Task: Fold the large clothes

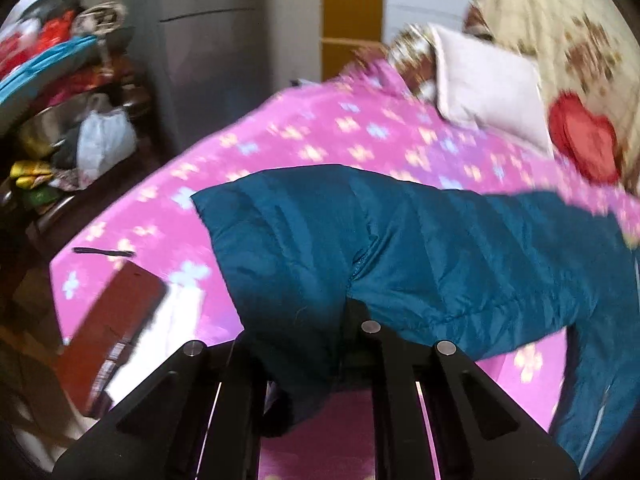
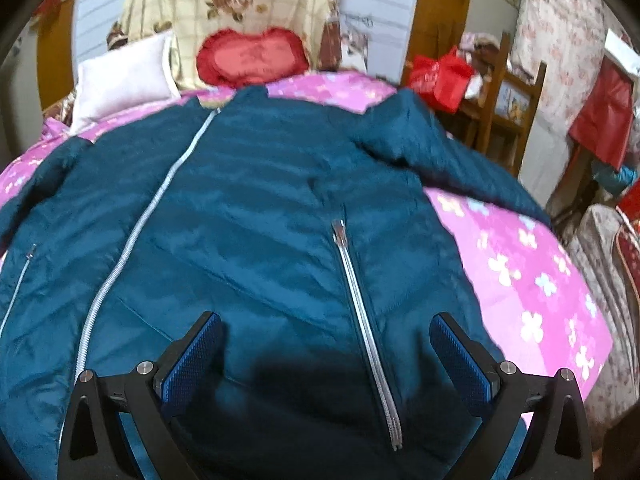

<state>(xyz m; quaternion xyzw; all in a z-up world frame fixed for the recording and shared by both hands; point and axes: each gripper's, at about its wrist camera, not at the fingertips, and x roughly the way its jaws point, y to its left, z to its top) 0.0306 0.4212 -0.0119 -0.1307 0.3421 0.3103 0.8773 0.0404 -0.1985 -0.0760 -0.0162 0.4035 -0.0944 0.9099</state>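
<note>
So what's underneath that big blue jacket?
The teal jacket lies spread on a pink flowered bedspread, which shows all around it. Whatever sits directly beneath the jacket's middle is covered and cannot be seen.

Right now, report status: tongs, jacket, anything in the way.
Left tongs shut on the jacket sleeve. Right tongs open, over the jacket front, gripping nothing. Jacket spread zipper-up on the pink bedspread. Dark flat object near the sleeve.
</note>
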